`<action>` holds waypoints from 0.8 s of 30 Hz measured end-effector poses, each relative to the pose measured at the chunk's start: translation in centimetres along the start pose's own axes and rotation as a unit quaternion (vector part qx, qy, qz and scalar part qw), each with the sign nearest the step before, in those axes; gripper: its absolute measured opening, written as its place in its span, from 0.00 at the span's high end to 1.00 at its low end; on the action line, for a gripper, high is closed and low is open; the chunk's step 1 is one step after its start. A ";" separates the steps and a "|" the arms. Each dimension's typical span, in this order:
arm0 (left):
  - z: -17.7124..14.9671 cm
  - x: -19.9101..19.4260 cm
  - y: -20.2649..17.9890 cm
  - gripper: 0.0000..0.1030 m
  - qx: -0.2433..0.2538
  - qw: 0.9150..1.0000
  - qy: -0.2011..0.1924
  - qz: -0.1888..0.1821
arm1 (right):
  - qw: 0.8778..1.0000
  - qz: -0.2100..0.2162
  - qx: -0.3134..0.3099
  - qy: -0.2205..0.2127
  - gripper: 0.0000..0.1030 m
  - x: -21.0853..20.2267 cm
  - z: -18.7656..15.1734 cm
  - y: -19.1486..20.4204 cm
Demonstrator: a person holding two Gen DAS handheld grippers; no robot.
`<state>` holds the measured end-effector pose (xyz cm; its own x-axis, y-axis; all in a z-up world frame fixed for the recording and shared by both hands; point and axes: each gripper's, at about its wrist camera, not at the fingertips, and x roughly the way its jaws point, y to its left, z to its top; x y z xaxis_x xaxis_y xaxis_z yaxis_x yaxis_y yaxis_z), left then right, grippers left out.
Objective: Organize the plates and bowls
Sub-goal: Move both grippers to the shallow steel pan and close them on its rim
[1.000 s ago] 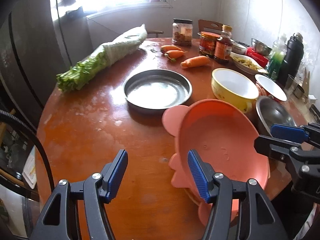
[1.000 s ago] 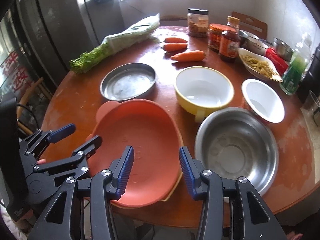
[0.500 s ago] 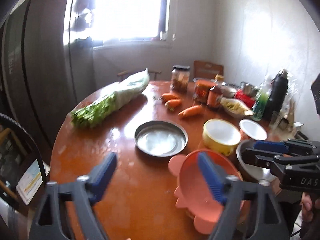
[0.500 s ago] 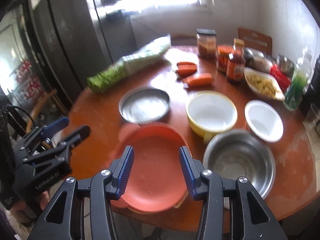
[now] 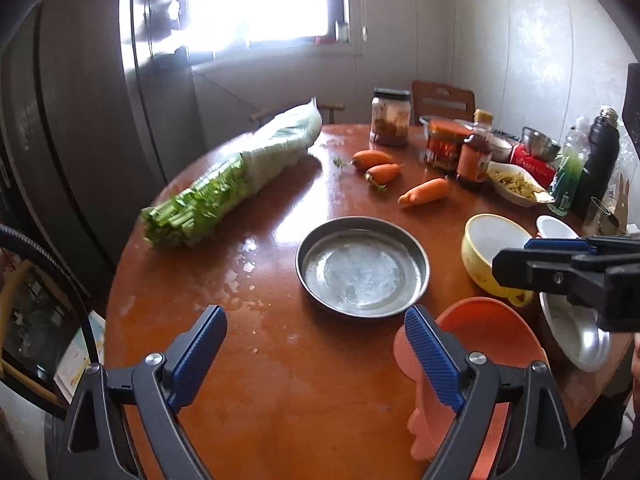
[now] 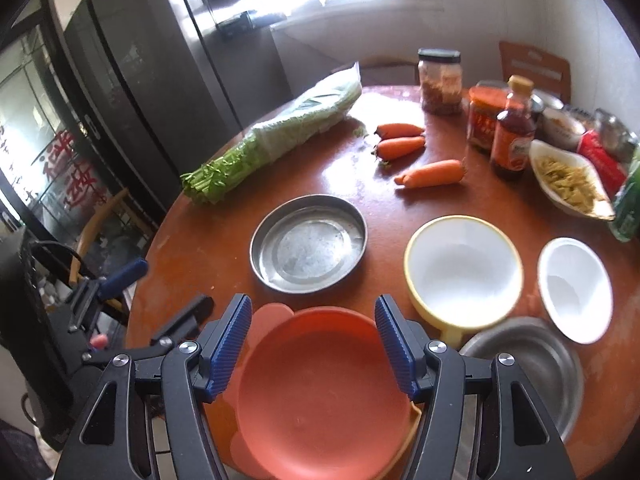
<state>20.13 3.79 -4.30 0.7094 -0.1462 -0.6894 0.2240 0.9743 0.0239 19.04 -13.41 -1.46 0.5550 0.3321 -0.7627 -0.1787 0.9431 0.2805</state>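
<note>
Both hand-held grippers gape empty, the right hand-held gripper just widening, above the coral round plastic plate overhanging the round brown table edge at 6 o'clock.

I can't read any text here. Red characters on the glass door at far left of the right wrist view are too blurred to make out. Labels on the sauce bottle and red-lidded jar are illegible too.

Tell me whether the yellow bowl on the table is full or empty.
Empty. The yellow bowl stands upright, and its white inside is bare down to the bottom.
</note>
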 end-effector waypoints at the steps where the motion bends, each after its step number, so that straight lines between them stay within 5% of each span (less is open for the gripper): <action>1: 0.4 0.6 0.4 0.12 -0.008 1.000 0.004 0.005 | 1.000 0.002 0.002 0.004 0.36 0.6 0.6 -0.1; 6: 1.9 2.8 2.1 0.17 -0.036 0.999 0.021 0.004 | 0.999 0.009 0.006 0.033 0.36 3.0 2.9 -0.3; 9: 2.8 4.7 2.9 0.32 -0.047 0.998 0.046 -0.009 | 0.998 0.007 0.012 0.056 0.37 4.9 4.0 -0.8; 14: 3.6 8.1 3.2 0.42 -0.058 0.993 0.097 -0.037 | 0.995 -0.003 0.019 0.095 0.53 8.0 5.2 -2.0; 24: 4.0 12.4 2.7 0.49 -0.054 0.986 0.156 -0.031 | 0.990 -0.038 0.033 0.128 0.57 11.5 6.3 -3.4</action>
<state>32.21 3.92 -9.89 0.4529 -0.1628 -0.8766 0.1764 0.9801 -0.0909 31.15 -12.91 -7.56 0.3385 0.2613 -0.9039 -0.0862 0.9652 0.2468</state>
